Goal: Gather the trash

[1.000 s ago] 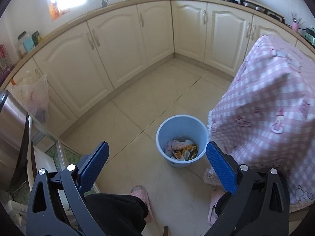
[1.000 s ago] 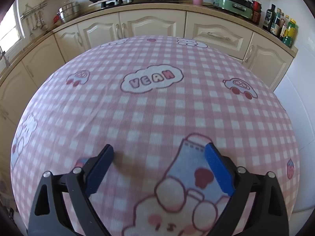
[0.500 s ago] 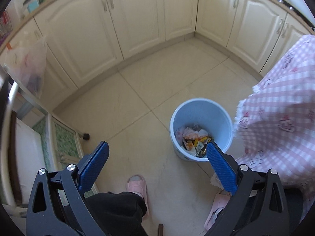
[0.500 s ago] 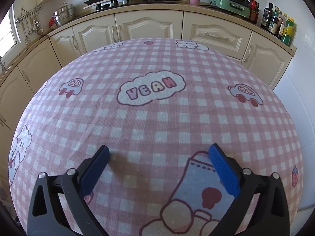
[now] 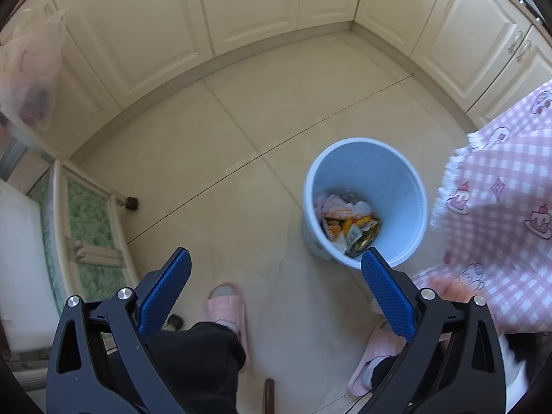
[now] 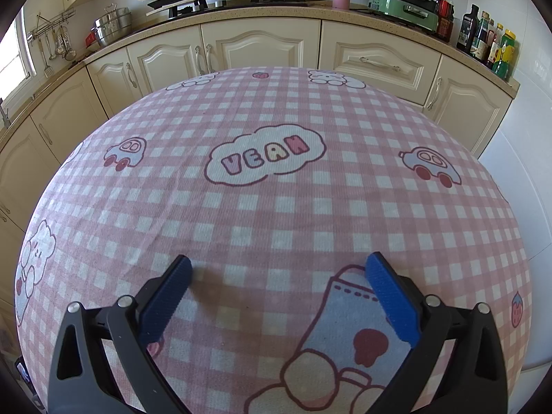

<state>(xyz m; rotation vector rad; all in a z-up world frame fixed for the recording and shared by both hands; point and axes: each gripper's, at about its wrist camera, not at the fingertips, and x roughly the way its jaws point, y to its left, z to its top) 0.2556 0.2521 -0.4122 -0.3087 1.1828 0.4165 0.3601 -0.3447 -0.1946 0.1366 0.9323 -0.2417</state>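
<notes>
A light blue bin (image 5: 390, 172) stands on the tiled floor beside the table, with crumpled wrappers (image 5: 348, 220) heaped in its bottom. My left gripper (image 5: 276, 262) hangs open above the floor, empty, looking down; its right finger is just in front of the bin's near rim. My right gripper (image 6: 276, 269) is open and empty too, held low over the pink checked tablecloth (image 6: 269, 207), which shows only printed cartoons in this view.
The person's legs in dark trousers and pink slippers (image 5: 227, 307) stand below the left gripper. Cream cabinets (image 5: 248, 3) line the floor's far side. A white and green cabinet (image 5: 82, 227) is at left. Pans, bottles and a cooker (image 6: 403, 0) sit on the counter.
The left gripper has tilted further down and moved so the bin sits closer and to the right. The right gripper has drawn back a little over the tablecloth. Both stay open.
</notes>
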